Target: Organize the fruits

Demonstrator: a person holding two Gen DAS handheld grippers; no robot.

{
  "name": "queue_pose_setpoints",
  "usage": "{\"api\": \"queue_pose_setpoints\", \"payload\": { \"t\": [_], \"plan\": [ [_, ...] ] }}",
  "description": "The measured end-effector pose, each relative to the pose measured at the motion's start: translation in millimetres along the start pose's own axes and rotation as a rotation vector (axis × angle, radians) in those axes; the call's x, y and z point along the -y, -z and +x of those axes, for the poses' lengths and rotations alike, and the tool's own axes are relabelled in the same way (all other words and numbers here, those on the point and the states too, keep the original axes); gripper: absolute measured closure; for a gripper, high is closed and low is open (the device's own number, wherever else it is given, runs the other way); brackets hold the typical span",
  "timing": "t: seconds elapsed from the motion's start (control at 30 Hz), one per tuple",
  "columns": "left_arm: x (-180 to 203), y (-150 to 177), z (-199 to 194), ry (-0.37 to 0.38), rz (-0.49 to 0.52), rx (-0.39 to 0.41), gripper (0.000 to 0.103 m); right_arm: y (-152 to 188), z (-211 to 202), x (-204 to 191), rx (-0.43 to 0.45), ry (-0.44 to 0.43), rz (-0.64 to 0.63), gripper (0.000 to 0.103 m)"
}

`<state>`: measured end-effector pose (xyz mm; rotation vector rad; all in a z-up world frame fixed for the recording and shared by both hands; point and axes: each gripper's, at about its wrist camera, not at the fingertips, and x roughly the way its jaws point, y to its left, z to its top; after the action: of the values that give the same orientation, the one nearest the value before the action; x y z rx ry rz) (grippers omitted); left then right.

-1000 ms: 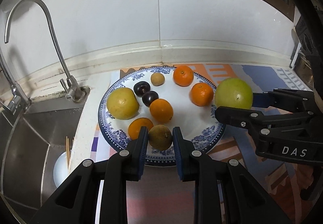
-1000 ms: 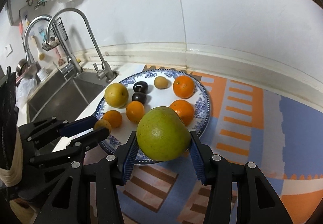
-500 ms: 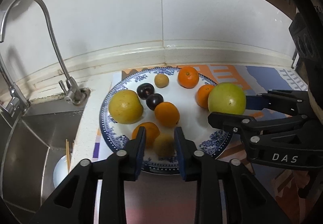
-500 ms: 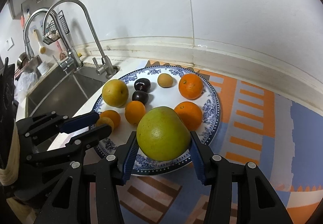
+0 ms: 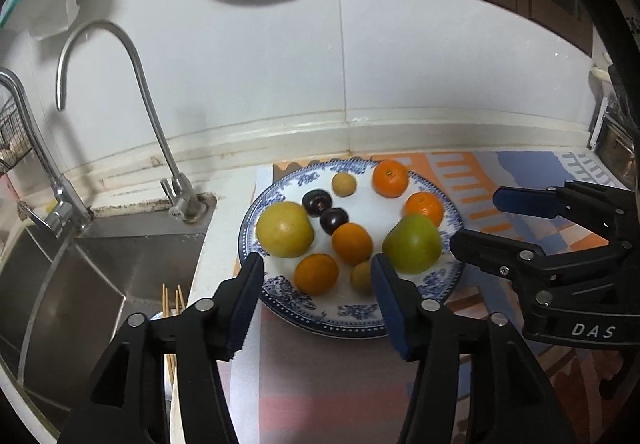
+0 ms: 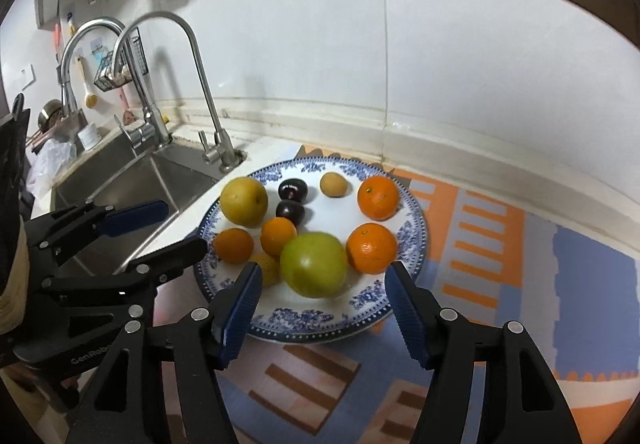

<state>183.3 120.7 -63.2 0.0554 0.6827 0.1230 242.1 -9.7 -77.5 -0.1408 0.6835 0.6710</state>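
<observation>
Left wrist view looks down at a slant over the left gripper (image 5: pixel 318 284), whose jaws are spreading, with nothing pinched; a small brownish fruit (image 5: pixel 361 276) and an orange (image 5: pixel 316 273) lie on the plate (image 5: pixel 348 318) beyond its tips. The right gripper (image 5: pixel 476 222) reaches in from the right of the plate, jaws also opening, clear of the green pear (image 5: pixel 412 243), which rests on the plate's right half.

Right wrist view shows the right gripper's blue pads (image 6: pixel 404 300) standing apart on either side of the pear, not touching it. On the plate sit also a yellow pear (image 6: pixel 244 201) at the left, two dark plums (image 6: pixel 293 191), another small brown fruit (image 6: pixel 333 184) at the far rim, and more oranges. The plate lies on a patterned mat (image 6: pixel 500 244) on the worktop, just right of the sink (image 6: pixel 120 188) and its taps.

Only the right wrist view shows the hanging rack (image 6: pixel 110 74) behind the taps; only the left shows chopsticks (image 5: pixel 170 300) in the sink.
</observation>
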Motion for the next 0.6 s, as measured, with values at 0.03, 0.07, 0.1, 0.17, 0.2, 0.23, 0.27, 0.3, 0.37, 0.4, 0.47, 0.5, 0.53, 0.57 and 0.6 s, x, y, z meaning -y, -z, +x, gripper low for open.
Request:
{"api": "queue_pose_setpoints", "payload": {
  "t": [0.03, 0.07, 0.1, 0.17, 0.2, 0.23, 0.27, 0.3, 0.37, 0.4, 0.47, 0.5, 0.53, 0.57, 0.6],
  "plan": [
    [2, -1, -4, -0.001, 0.004, 0.006, 0.046, 1, -6, 1, 0.009, 0.007, 0.003, 0.036],
    [5, -1, -9, -0.004, 0.007, 0.013, 0.045, 2, -12, 1, 0.015, 0.015, 0.006, 0.034],
    [7, -2, -13, -0.005, 0.009, 0.021, 0.044, 3, -19, 1, 0.024, 0.029, 0.013, 0.031],
    [11, -3, -23, -0.007, 0.011, 0.035, 0.04, 6, -32, 3, 0.042, 0.051, 0.021, 0.031],
    [13, -4, -28, -0.008, 0.013, 0.042, 0.037, 7, -39, 3, 0.048, 0.063, 0.025, 0.031],
    [16, -4, -33, -0.012, 0.018, 0.052, 0.035, 9, -45, 4, 0.054, 0.076, 0.029, 0.031],
    [19, -3, -38, -0.02, 0.022, 0.06, 0.031, 10, -52, 5, 0.059, 0.089, 0.033, 0.031],
    [21, -3, -42, -0.027, 0.022, 0.066, 0.028, 13, -59, 5, 0.064, 0.102, 0.038, 0.029],
    [26, -1, -52, -0.039, 0.017, 0.076, 0.024, 17, -71, 6, 0.074, 0.126, 0.05, 0.026],
    [28, 0, -56, -0.041, 0.017, 0.079, 0.021, 20, -79, 6, 0.081, 0.134, 0.059, 0.026],
    [33, 2, -65, -0.037, 0.012, 0.087, 0.018, 26, -93, 8, 0.092, 0.15, 0.074, 0.026],
    [35, 3, -70, -0.032, 0.012, 0.09, 0.017, 28, -98, 8, 0.095, 0.156, 0.079, 0.026],
    [38, 5, -75, -0.029, 0.015, 0.093, 0.015, 31, -104, 8, 0.1, 0.164, 0.087, 0.026],
    [41, 6, -80, -0.029, 0.021, 0.098, 0.013, 34, -111, 9, 0.106, 0.172, 0.093, 0.025],
    [43, 7, -85, -0.032, 0.028, 0.106, 0.011, 37, -117, 10, 0.113, 0.183, 0.1, 0.021]
  ]
}}
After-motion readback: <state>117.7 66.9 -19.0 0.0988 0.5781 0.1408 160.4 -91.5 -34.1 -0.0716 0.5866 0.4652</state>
